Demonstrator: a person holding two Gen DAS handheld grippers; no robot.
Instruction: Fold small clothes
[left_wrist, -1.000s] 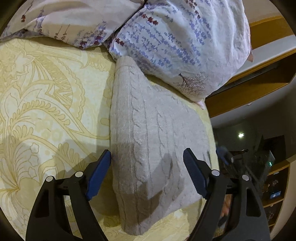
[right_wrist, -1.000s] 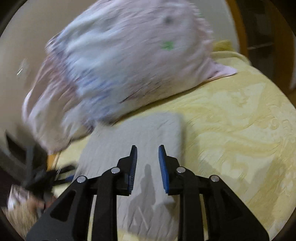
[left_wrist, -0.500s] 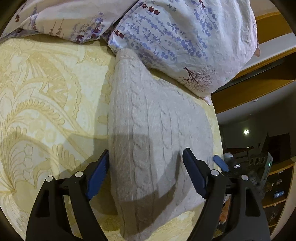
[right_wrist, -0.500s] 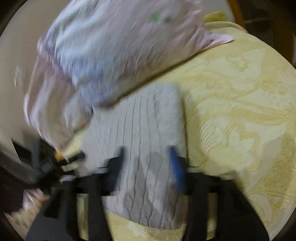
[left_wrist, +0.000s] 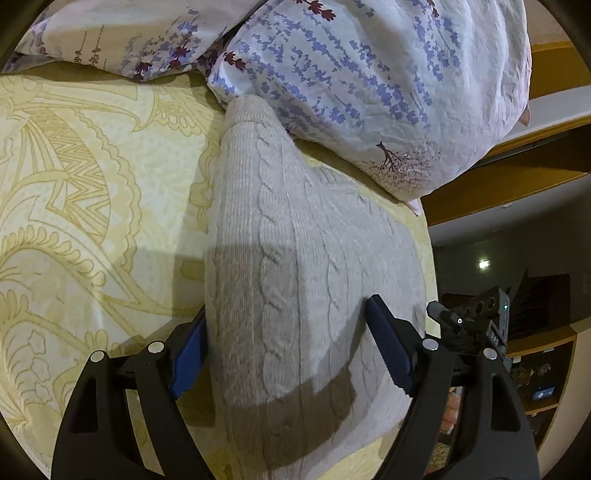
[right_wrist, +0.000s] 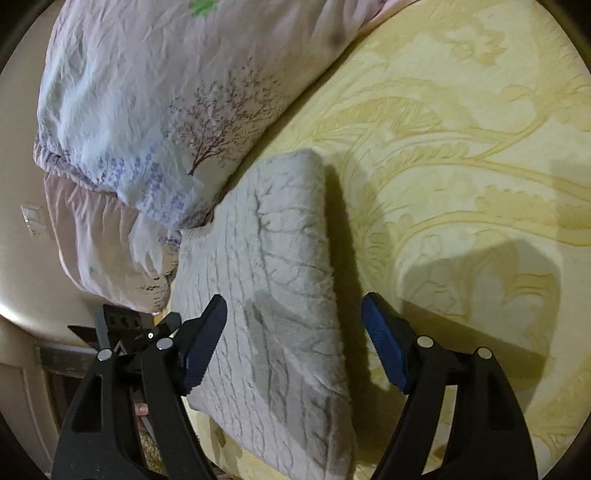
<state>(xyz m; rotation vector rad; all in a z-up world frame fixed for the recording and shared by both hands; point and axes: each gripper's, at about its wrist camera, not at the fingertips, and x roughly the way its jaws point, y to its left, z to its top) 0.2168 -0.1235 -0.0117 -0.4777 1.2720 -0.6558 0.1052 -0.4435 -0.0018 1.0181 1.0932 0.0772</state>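
Right gripper (right_wrist: 293, 341) jaws just popped open over the folded cable-knit sweater (left_wrist: 295, 295); left gripper (left_wrist: 286, 350) is spread too, nothing pinched. Fold looks basically done.

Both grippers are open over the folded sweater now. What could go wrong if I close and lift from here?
1. The grey cable-knit sweater is thick; the left gripper straddling it may pinch only the top layers, undoing the fold.
2. Its far end touches the floral duvet, which could drag along.
3. The right gripper straddles the sweater's edge, which may slip out.
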